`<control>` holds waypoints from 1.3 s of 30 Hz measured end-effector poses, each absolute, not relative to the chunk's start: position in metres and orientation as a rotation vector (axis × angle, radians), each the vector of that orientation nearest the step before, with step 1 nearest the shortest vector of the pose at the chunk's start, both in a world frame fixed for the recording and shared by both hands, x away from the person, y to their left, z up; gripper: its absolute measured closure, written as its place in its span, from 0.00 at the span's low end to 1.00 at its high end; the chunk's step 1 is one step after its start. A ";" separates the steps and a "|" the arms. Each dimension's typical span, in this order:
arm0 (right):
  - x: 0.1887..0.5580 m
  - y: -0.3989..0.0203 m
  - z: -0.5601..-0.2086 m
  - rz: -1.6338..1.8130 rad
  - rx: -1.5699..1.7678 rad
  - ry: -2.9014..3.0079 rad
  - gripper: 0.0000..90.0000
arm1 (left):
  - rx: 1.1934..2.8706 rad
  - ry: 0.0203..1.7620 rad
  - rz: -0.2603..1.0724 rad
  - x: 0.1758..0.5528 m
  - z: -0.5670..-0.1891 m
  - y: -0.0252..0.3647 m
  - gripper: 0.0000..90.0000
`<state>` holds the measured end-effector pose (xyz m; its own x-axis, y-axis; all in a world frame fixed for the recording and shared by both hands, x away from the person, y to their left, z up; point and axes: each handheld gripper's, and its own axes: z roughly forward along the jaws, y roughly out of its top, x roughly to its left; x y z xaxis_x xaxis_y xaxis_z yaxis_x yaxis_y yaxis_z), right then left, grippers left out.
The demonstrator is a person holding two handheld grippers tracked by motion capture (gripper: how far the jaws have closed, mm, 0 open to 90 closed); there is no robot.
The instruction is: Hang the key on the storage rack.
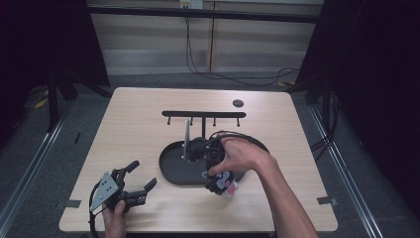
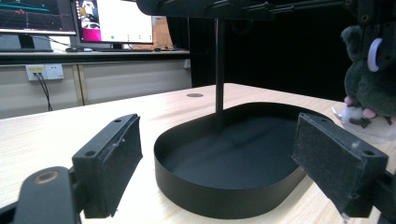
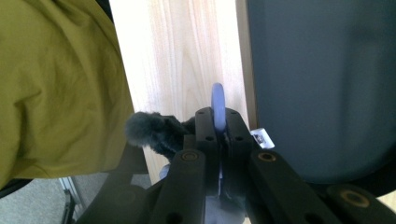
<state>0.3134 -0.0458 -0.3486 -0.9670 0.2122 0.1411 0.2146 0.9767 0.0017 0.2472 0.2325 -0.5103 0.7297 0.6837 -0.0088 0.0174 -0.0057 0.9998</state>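
seen from above, a wooden table (image 1: 143, 114) holds a black oval tray (image 1: 173, 171) with a hook stand (image 1: 203, 115) rising from it. the right gripper (image 1: 218, 171) points down at the tray's near edge, with a dark grey plush toy (image 1: 221, 183) hanging below it. the right gripper view adds what the high view hides: its jaws are pressed together on a pale blue ring (image 3: 218, 105), grey fur just left of them (a mustard sleeve (image 3: 56, 79) is alongside). the left gripper (image 1: 133, 186) rests near the table's front left corner, well apart from the toy, jaws spread wide with nothing between them; in its own view the toy hangs at far right.
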 end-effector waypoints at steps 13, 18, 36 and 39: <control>0.331 -0.053 -0.330 -0.064 -0.344 -2.990 0.97 | 1.505 0.600 0.581 0.247 -0.510 0.233 0.17; 0.343 -0.055 -0.327 -0.037 -0.357 -2.997 0.97 | 1.500 0.603 0.580 0.247 -0.510 0.232 0.17; 0.375 -0.071 -0.310 -0.073 -0.440 -3.021 0.97 | 1.503 0.605 0.585 0.247 -0.510 0.232 0.17; 0.380 -0.072 -0.308 -0.092 -0.455 -3.021 0.97 | 1.500 0.615 0.591 0.247 -0.510 0.232 0.17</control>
<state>0.3797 -0.0721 -0.3084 -0.9521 0.2913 0.0934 0.2964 0.9539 0.0467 0.2469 0.2318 -0.5102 0.7180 0.6960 -0.0084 0.0187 -0.0072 0.9998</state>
